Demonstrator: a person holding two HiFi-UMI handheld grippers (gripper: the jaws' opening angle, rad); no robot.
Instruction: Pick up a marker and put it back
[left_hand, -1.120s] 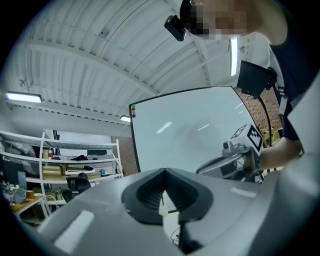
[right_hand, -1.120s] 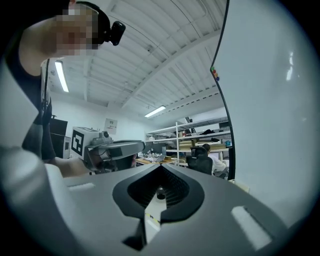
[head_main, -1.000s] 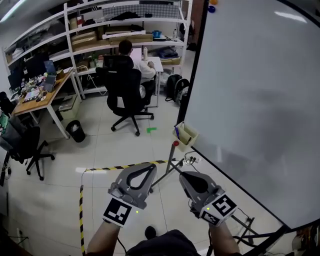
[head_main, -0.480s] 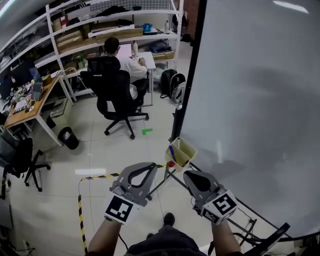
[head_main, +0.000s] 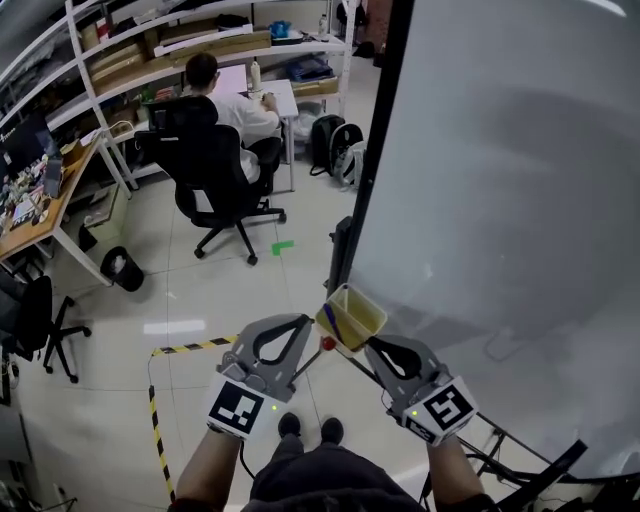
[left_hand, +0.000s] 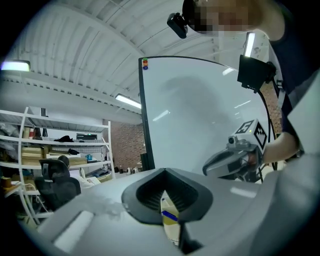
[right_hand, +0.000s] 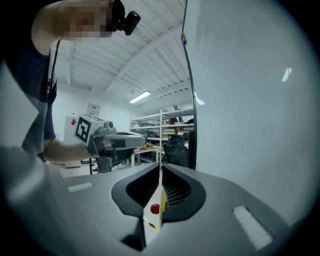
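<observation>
A small yellow tray (head_main: 366, 312) hangs at the lower left edge of the whiteboard (head_main: 500, 200). A blue marker (head_main: 331, 322) stands slanted inside it. A red knob (head_main: 327, 343) sits just below the tray. My left gripper (head_main: 303, 320) is shut and empty, with its tips just left of the tray. In the left gripper view the tray (left_hand: 170, 227) and the marker's blue band (left_hand: 169, 215) show beyond the left gripper (left_hand: 165, 171). My right gripper (head_main: 370, 345) is below the tray; its jaws have just been opening to a thin slit with nothing between them. The right gripper (right_hand: 160, 167) points at the tray (right_hand: 150, 222).
A person (head_main: 215, 90) sits in a black office chair (head_main: 210, 170) at a desk by the shelves. Yellow-black tape (head_main: 185, 348) marks the floor. The whiteboard stand's legs (head_main: 500, 455) run along the lower right. A black bin (head_main: 120, 268) stands by the left desk.
Both grippers have moved forward toward the whiteboard, so the yellow tray, once far ahead, now sits right at their tips. The room behind has slid up and away in the view.
</observation>
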